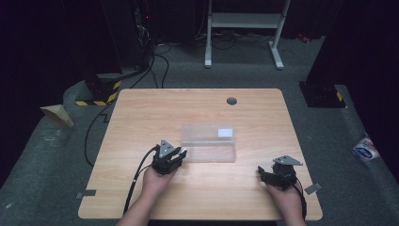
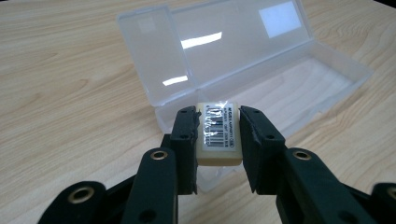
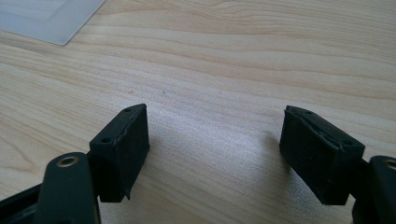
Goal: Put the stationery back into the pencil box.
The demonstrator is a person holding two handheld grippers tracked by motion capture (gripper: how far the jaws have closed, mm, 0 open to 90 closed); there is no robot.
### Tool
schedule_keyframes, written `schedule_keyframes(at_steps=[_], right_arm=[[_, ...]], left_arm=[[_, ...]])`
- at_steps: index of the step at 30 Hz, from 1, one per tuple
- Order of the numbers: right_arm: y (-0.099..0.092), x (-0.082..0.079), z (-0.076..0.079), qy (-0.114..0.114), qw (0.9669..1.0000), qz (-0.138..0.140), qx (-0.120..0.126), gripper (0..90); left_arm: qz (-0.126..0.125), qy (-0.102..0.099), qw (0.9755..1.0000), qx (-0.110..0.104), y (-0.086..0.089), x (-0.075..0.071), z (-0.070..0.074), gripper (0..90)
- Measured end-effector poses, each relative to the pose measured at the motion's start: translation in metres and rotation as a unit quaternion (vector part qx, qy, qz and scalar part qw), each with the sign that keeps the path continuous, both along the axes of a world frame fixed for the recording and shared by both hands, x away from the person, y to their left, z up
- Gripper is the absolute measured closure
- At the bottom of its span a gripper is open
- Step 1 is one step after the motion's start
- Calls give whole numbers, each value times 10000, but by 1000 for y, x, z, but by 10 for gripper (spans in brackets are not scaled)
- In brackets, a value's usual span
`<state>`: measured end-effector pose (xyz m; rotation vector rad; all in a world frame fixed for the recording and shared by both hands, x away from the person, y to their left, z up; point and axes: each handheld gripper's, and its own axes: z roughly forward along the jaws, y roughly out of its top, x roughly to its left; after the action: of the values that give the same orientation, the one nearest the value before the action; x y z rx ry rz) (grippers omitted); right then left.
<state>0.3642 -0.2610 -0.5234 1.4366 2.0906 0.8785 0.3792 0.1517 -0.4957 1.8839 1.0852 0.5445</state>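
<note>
High view first: the wooden table (image 1: 141,113) carries a clear plastic case (image 1: 209,142) near its middle, a little toward the near edge. The case lies open, with its lid folded back toward the far edge, and a white label (image 1: 226,132) sits on the lid near its right end. The left gripper (image 1: 175,155) is at the left end of the case, held by the left hand (image 1: 157,179). Something pale shows at its tips, but from this height it is too small for me to name it. The right gripper (image 1: 263,173) rests close to the near right corner of the table, well apart from the case, in the right hand (image 1: 287,197). A small grey round cap (image 1: 231,100) is set in the table near the far edge.

Left gripper view: the two black jaws are closed on an eraser (image 2: 218,135), cream in colour, with a barcode sticker on its upper face. The pads press its two sides. The eraser is above the near corner of the open case (image 2: 299,79); whether it touches the tray I cannot tell. Behind it the lid stands tilted back, with a bright reflection on it.

Right gripper view: the jaws stand wide apart, with bare table wood (image 3: 224,70) between them. A corner of the case (image 3: 51,18) shows at the upper left.
</note>
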Motion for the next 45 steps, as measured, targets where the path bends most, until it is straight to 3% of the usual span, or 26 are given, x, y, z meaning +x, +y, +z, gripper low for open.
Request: schedule_keyframes(at_steps=[3, 13, 19, 30, 38, 45], right_arm=[[0, 0, 0, -1, 10000, 0, -3, 238], [0, 0, 0, -2, 10000, 7, 0, 240], [0, 0, 0, -2, 10000, 7, 0, 240], [0, 0, 0, -5, 10000, 11, -1, 242], [0, 0, 0, -6, 10000, 11, -2, 242], [0, 0, 0, -8, 10000, 32, 0, 243]], left_arm=[[48, 60, 9999, -118, 0, 6, 1, 677], [67, 165, 9998, -26, -5, 20, 2, 678], [107, 422, 9990, 20, -5, 29, -7, 678], [-10, 374, 9993, 82, -17, 31, -3, 678], [68, 498, 9985, 222, -17, 34, -10, 678], [169, 440, 9985, 260, -17, 35, -11, 677]])
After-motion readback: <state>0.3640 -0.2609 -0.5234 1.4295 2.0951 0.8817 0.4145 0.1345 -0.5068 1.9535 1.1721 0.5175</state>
